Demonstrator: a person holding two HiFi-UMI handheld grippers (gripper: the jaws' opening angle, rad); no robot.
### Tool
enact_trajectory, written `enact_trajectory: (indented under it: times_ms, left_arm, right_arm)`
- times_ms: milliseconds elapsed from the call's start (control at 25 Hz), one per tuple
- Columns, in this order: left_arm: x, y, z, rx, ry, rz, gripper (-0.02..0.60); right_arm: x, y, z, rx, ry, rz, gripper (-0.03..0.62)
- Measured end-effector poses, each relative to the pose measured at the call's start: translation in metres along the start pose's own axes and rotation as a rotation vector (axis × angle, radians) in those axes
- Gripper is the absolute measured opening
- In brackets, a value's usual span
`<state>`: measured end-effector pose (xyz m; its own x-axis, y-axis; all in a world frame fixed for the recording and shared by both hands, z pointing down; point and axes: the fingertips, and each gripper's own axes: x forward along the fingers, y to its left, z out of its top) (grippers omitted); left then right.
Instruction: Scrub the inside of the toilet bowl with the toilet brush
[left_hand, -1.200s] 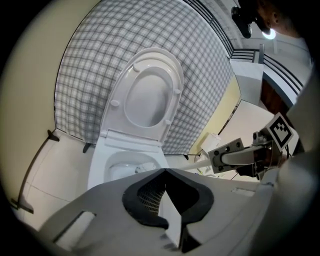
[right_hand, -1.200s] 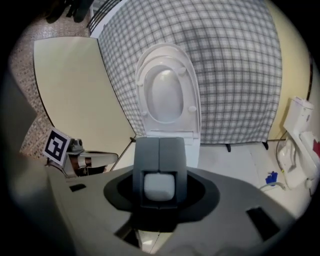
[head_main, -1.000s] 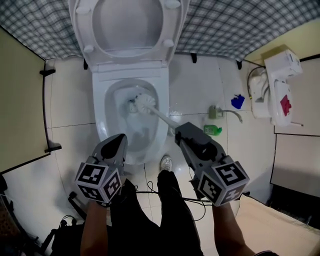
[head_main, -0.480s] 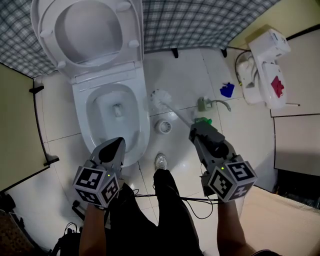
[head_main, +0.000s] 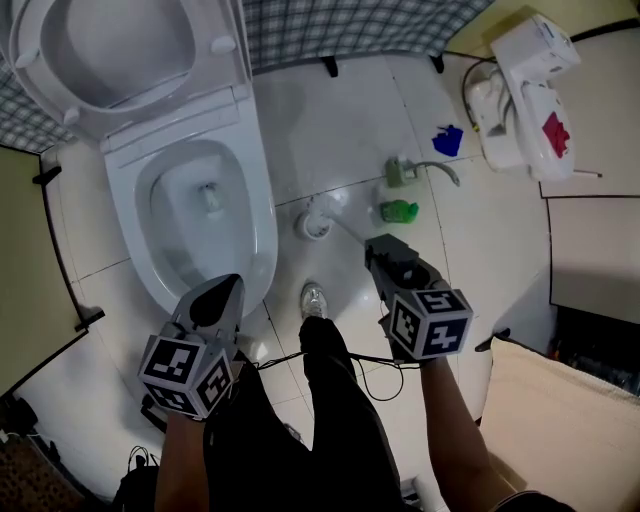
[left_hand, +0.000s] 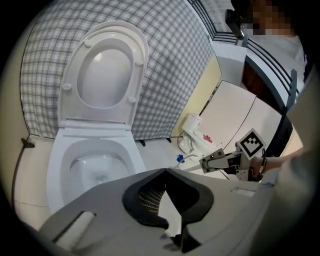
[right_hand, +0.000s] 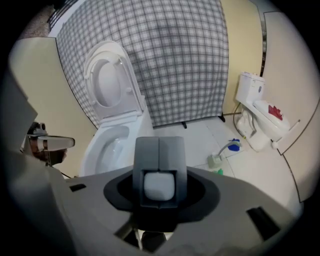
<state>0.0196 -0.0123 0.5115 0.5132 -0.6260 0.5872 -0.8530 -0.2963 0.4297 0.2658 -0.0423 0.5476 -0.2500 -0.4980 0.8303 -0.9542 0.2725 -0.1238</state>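
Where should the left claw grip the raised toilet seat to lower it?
Probably its free top rim, left claw coming from the front: the raised toilet seat stands nearly upright, hinged at its base, so that rim gives most leverage.

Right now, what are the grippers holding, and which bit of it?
The right gripper grips the toilet brush by the end of its handle. The left gripper holds nothing.

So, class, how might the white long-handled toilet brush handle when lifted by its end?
Probably stiff: the white long-handled toilet brush runs straight to the right gripper. Held at the far end, its bulky head likely feels tip-heavy.
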Motion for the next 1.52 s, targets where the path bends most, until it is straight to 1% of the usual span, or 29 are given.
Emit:
enact_trajectory:
  times_ms: [120,280,480,600,960,1040,1200,1320,1440,1520]
  left_arm:
    - [0.006,0.001,-0.010,-0.009,-0.006,-0.002,0.009]
    - [0.020,0.000,-0.019,-0.009,-0.009,-0.016,0.009]
    - [0.030,0.000,-0.025,-0.001,0.012,-0.027,0.009]
    - [0.033,0.003,-0.023,0.004,0.009,-0.022,0.009]
    - [0.037,0.021,-0.029,-0.009,0.021,-0.003,0.009]
    - [0.037,0.023,-0.030,-0.019,0.022,0.002,0.009]
    - [0.036,0.029,-0.031,-0.063,0.010,0.021,0.009]
    - [0.041,0.032,-0.025,-0.053,0.002,0.024,0.009]
    - [0.044,0.036,-0.017,-0.042,-0.009,0.027,0.009]
    - [0.043,0.039,-0.015,-0.042,-0.011,0.034,0.009]
  right_arm:
    - [0.031,-0.007,-0.021,-0.018,0.042,-0.017,0.187]
    - [0.075,-0.016,-0.043,-0.108,0.098,-0.056,0.187]
    - [0.124,-0.014,-0.070,-0.216,0.208,-0.069,0.187]
    - [0.148,-0.015,-0.083,-0.254,0.255,-0.067,0.187]
    - [0.191,-0.010,-0.109,-0.260,0.359,-0.048,0.187]
    - [0.200,-0.010,-0.106,-0.273,0.357,-0.053,0.187]
    - [0.218,-0.008,-0.103,-0.304,0.351,-0.048,0.187]
    - [0.225,-0.007,-0.106,-0.296,0.360,-0.043,0.187]
    - [0.229,-0.011,-0.111,-0.313,0.388,-0.075,0.183]
    - [0.228,-0.014,-0.109,-0.305,0.373,-0.097,0.193]
